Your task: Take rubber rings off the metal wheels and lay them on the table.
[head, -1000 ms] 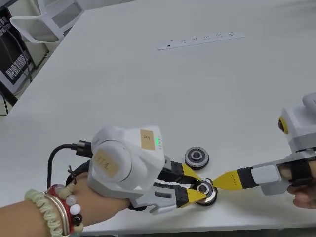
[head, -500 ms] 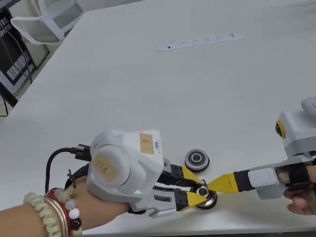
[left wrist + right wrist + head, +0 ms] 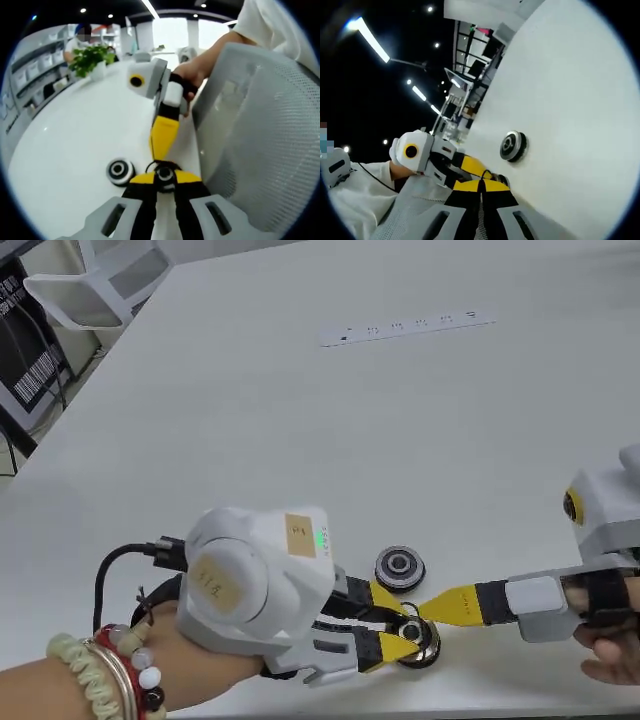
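Observation:
A metal wheel [image 3: 424, 641] lies near the table's front edge, and my left gripper [image 3: 404, 624] is shut on it from the left, one yellow jaw on each side. In the left gripper view the wheel [image 3: 164, 173] sits between the jaw tips. My right gripper [image 3: 428, 610] comes in from the right, shut, its tip pinching a thin black rubber ring [image 3: 407, 611] that loops up off this wheel. The ring [image 3: 150, 165] shows as a thin arc below the right gripper's yellow tip [image 3: 160, 152]. A second wheel [image 3: 399, 565] with its black ring on lies flat just behind.
A white power strip [image 3: 407, 326] lies far back on the white table [image 3: 300, 420]. A white chair [image 3: 100, 280] stands off the back-left corner. The front table edge runs close below the grippers. A grey mesh chair back [image 3: 260, 140] stands right of the table.
The rubber ring's loop now stands a little higher off the held wheel at the right gripper's tip. Both grippers stay in nearly the same place.

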{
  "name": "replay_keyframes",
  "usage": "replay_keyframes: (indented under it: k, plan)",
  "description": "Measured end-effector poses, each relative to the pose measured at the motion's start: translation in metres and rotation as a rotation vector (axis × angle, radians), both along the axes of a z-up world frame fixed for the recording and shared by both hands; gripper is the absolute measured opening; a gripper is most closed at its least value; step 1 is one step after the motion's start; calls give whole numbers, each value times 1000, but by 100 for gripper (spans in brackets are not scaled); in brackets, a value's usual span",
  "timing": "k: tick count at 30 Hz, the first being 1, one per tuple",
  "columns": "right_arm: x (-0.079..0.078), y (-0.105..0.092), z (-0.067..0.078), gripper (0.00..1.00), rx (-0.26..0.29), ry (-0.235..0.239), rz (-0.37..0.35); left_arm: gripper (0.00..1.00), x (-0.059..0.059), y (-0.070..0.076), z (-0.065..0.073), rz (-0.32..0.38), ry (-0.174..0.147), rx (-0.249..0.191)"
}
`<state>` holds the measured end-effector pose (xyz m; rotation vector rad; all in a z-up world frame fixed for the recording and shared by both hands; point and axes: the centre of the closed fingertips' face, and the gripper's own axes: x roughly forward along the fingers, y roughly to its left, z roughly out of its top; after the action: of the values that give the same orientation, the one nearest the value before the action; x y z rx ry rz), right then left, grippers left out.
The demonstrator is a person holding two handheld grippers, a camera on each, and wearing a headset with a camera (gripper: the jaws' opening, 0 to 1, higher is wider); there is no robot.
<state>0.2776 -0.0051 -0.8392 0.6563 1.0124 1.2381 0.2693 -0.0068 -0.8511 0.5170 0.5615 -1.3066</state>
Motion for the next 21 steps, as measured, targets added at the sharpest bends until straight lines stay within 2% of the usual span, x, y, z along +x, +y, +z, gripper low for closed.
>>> replay_keyframes:
  k: [3,5,8,9,10,12,14,19,20,21]
  plan:
    - [1,-2,1,0,-15,-17,-4,14,-1,0,0,3,6,-7]
    - [0,-3,-4,0,-47,-48,9,14,0,-1,0,8,17,-1]
    - [-1,-3,-3,0,-54,-54,17,15,0,-1,3,0,30,6]
    - [-1,-3,-3,0,-54,-58,16,16,-1,-2,6,-5,34,-2]
    - [0,-3,-1,0,-53,-64,18,16,-3,-5,12,-18,35,-31]
    - [1,-3,2,0,-58,-80,17,17,-3,-7,23,-31,25,-66]
    - [2,-4,4,0,-56,-85,17,21,-3,-5,31,-40,17,-74]
    - [5,-4,10,0,-66,-117,22,37,0,2,50,-48,-18,-103]
    - [5,-5,10,0,-76,-134,27,40,2,5,58,-33,-31,-122]
    - [6,-4,12,0,-78,-137,28,45,3,7,63,-24,-32,-131]
